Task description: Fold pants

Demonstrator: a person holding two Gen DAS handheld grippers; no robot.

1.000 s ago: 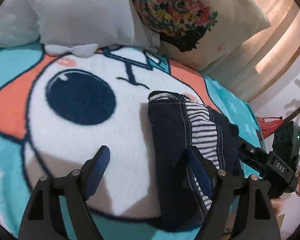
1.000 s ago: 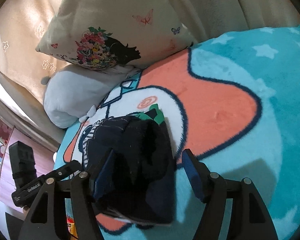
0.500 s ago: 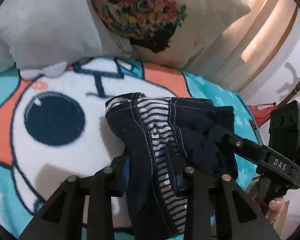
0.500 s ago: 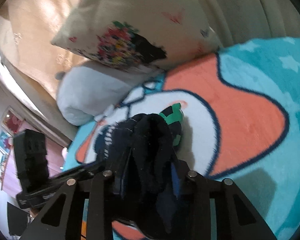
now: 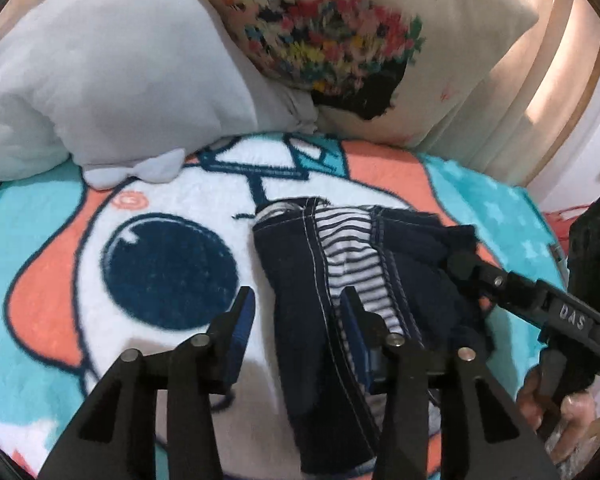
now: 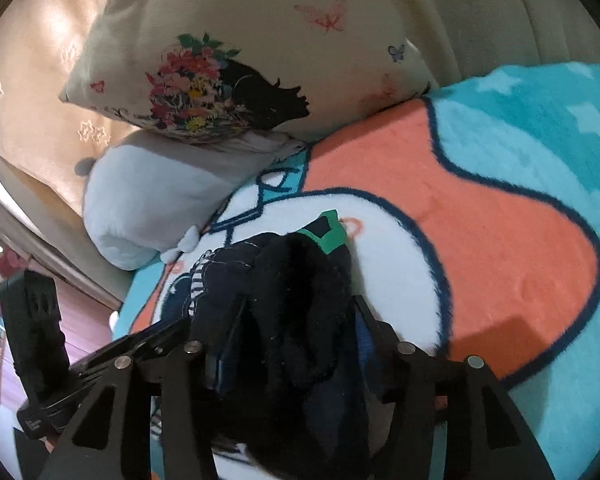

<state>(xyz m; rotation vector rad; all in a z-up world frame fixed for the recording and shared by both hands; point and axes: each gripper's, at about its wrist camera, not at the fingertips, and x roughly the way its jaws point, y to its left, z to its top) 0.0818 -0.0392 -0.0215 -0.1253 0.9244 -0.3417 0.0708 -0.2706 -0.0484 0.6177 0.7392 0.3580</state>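
The dark navy pants (image 5: 300, 280), folded into a bundle with a striped lining (image 5: 348, 248) showing, lie on the cartoon blanket (image 5: 140, 216). My left gripper (image 5: 296, 320) is open, its fingers astride the bundle's left edge. My right gripper (image 6: 292, 320) is partly open around the bundle's other side (image 6: 296, 296), the fingers close to the fabric; it also shows in the left wrist view (image 5: 540, 300). A green tag (image 6: 328, 232) sticks out at the far end.
A grey plush pillow (image 5: 100, 72) and a cream floral pillow (image 5: 340, 40) lean against the curtain behind the blanket. The bed edge and a pink wall lie at the left in the right wrist view (image 6: 60, 320).
Both grippers, shut on the bundle half a second ago and lifting it, have opened. The bundle rests on the blanket again, slightly nearer the pillows.
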